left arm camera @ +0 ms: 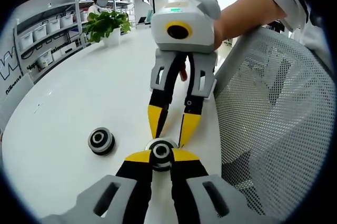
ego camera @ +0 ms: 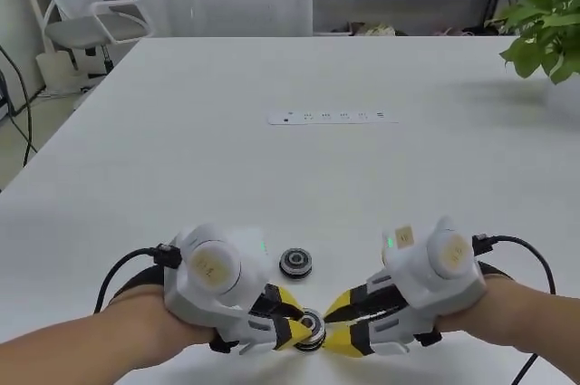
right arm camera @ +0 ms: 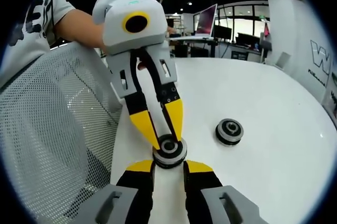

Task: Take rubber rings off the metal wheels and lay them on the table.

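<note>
Head view: left hand-held gripper (ego camera: 292,329) and right hand-held gripper (ego camera: 333,323) both closed on one metal wheel (ego camera: 311,324).
The two grippers meet tip to tip, each pair of yellow jaws clamped against that wheel from opposite sides. It sits low over the white tabletop (ego camera: 272,186), its black rubber ring (right arm camera: 169,163) fitted. A second metal wheel (ego camera: 296,263) lies flat just beyond the gripped wheel, slightly left of it and clear of both grippers.
</note>
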